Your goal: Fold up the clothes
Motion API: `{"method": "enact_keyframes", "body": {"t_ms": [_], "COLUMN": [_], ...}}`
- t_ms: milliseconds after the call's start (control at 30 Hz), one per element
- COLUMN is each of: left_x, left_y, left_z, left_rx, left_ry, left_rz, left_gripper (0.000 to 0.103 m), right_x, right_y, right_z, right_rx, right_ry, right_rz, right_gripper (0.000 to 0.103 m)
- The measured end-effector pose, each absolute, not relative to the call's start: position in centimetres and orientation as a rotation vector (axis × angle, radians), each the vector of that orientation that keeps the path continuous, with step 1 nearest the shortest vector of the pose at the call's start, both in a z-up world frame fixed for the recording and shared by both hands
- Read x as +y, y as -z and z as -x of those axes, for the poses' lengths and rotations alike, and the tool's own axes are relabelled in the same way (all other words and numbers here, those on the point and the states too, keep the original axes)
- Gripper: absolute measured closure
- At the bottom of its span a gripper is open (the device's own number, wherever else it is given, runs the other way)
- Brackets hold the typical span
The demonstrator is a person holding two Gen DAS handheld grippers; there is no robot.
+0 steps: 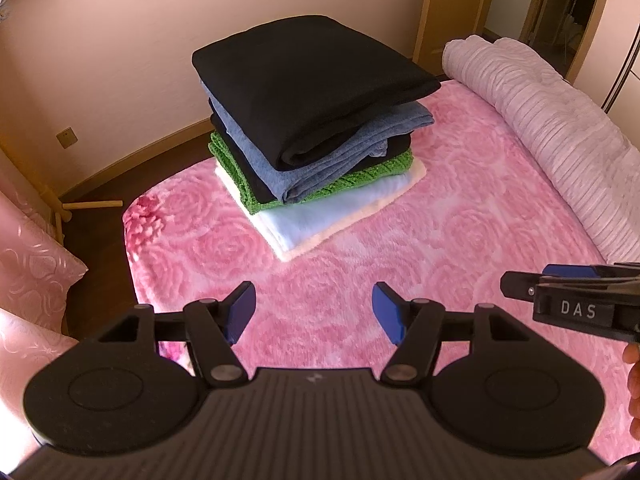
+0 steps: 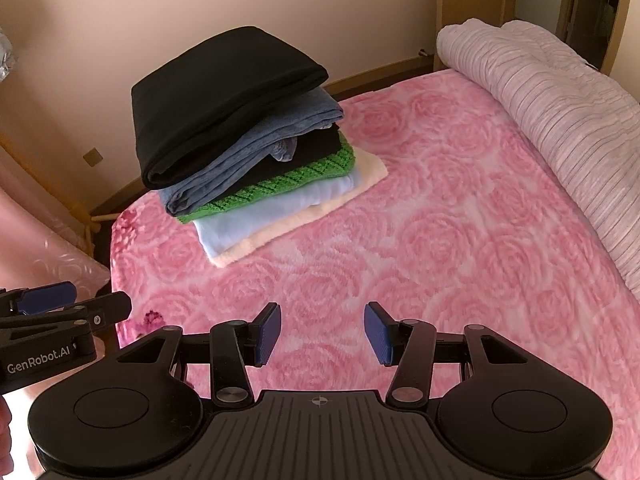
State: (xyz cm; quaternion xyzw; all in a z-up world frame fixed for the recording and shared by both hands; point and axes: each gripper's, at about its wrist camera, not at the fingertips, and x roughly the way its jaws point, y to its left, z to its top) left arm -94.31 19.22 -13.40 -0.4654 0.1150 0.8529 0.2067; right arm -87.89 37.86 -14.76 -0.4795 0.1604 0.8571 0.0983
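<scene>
Left gripper (image 1: 314,316) is wide open with nothing in it. The stack of folded clothes (image 1: 308,128), black on top, sits on the pink rose-patterned fleece bed (image 1: 460,220). Right gripper (image 2: 322,334) is open and empty too, rolled pale-pink ribbed blanket (image 2: 560,120) far right.

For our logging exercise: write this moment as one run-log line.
stage: between garments | left gripper: open, empty | right gripper: open, empty | folded stack: on pink blanket, untouched
</scene>
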Motion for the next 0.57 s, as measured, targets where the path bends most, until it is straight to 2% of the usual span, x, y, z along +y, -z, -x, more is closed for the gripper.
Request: {"method": "enact_keyframes", "body": {"t_ms": [567], "left_x": [19.6], "left_y": [12.9], "left_z": [95.1], "left_rx": [0.351], "left_ry": [-2.437], "left_rz": [1.211], "left_gripper": [0.043], "right_x": [37.8], "right_y": [14.5], "right_z": [89.1], "right_rx": [0.480], "right_ry": [-2.553], "right_rz": [1.404], "right_gripper": [0.053]}}
